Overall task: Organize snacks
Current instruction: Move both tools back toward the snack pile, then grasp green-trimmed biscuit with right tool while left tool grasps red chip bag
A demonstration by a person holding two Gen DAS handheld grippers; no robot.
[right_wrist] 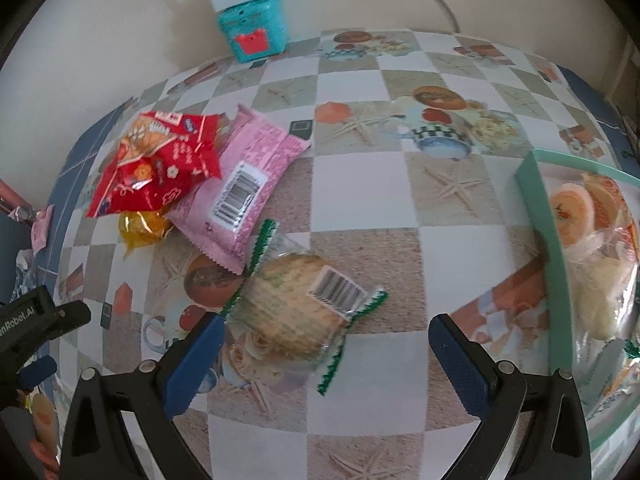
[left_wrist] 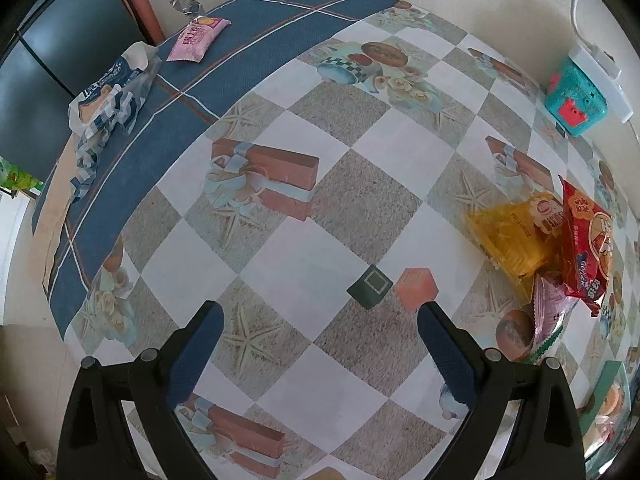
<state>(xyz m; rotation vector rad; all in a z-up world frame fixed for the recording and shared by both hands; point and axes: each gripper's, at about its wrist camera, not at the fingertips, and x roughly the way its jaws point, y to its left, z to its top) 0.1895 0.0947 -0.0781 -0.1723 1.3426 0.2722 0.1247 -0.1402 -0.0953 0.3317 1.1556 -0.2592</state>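
**Snacks half sorted: both tools open above a patterned worktop**

We see the scene through two wrist cameras, each looking forward along its own pair of blue-padded fingers.

Our right tool [right_wrist: 324, 356] is spread wide and holds nothing. Between its fingers, closer to the left one, lies a clear-wrapped biscuit pack [right_wrist: 298, 312] with green crimped ends and a barcode sticker facing up; it rests flat on the worktop [right_wrist: 360, 200], untouched as far as we can tell. We judge this to be the next snack to pick up, since the tool is already straddling it. Just beyond it sits a loose heap: a pink packet [right_wrist: 248, 184], a red packet [right_wrist: 160, 164] lying partly over it, and a yellow packet [right_wrist: 142, 226] tucked beneath the red one. At the right edge stands a mint-green tray [right_wrist: 538, 216] that already holds several wrapped pastries — likely the place where the snacks are being gathered.

Our left tool [left_wrist: 320, 344] is also fully open and empty, hovering over a bare part of the checked cloth. From this side the same heap shows at the far right. Well apart, on the blue border of the cloth, lie a second pink packet [left_wrist: 198, 38] and a blue-and-white bag [left_wrist: 110, 94] — strays that still seem to need collecting.

A teal box [right_wrist: 256, 32] with a white power strip resting on top stands against the wall.
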